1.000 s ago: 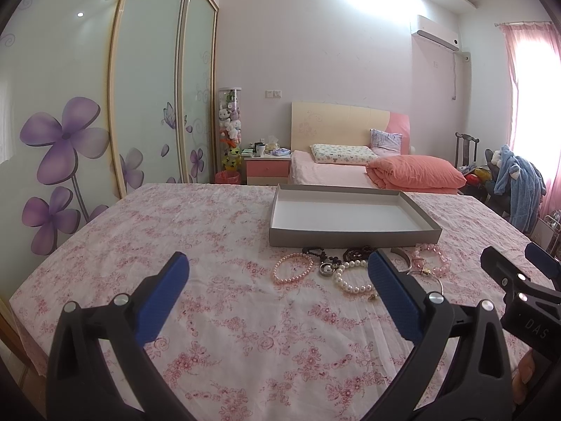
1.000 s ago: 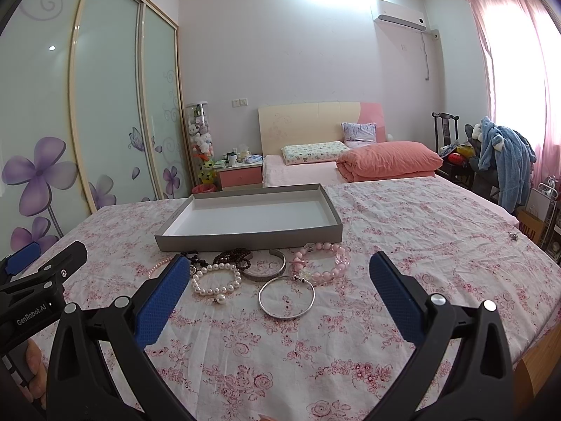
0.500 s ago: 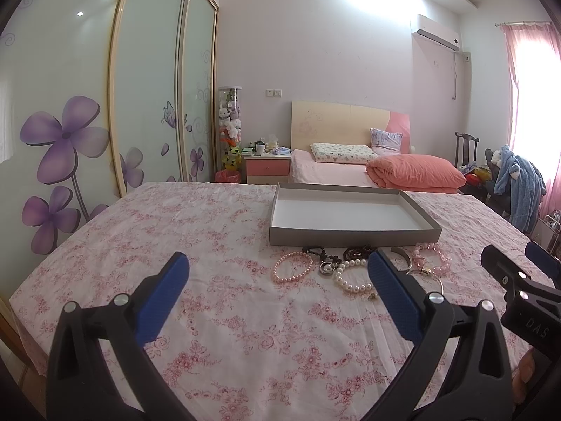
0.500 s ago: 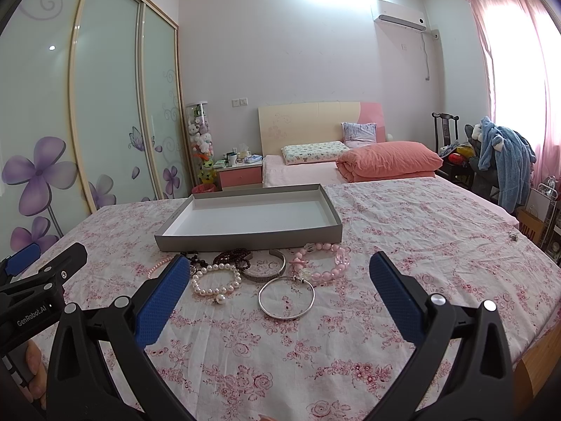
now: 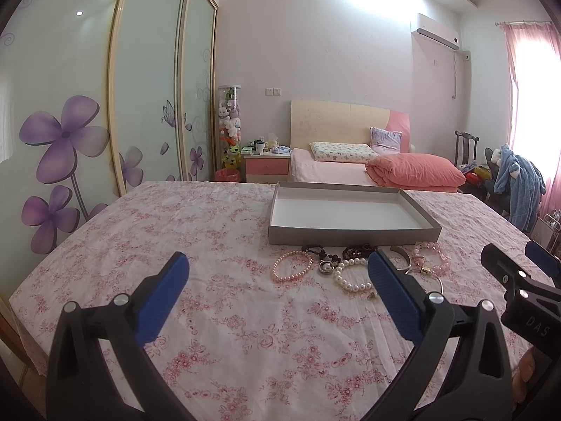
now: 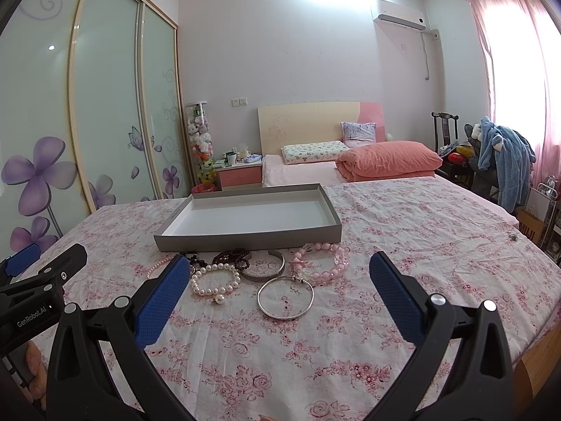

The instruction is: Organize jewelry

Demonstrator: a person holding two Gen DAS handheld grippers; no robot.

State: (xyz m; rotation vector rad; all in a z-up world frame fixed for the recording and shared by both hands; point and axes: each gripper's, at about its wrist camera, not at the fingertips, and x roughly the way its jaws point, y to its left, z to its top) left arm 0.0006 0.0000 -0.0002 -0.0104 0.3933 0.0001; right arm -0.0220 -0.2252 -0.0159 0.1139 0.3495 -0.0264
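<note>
The left gripper (image 5: 277, 273) is spread wide and holds nothing. The right gripper (image 6: 280, 273) is spread wide too, and also holds nothing. Both hang low over the flowered sheet (image 6: 420, 238), likely so the person can pick which piece to take first.

The jewelry lies in a bunch in the middle of both views, just in front of the gray tray (image 6: 245, 236). The tray holds nothing so far, so no piece is sorted yet. It sits close, likely so each piece has a short trip.

Counted, there are:
- 1 white pearl bracelet (image 6: 214, 282)
- 1 small pink pearl bracelet (image 5: 291, 266)
- 1 big pink bead bracelet (image 6: 324, 263)
- 1 thin silver bangle (image 6: 285, 298)
- 1 silver cuff (image 6: 266, 270)
- 1 dark bead bracelet (image 6: 233, 258)
- 1 black cord with a pendant (image 5: 324, 261)
</note>
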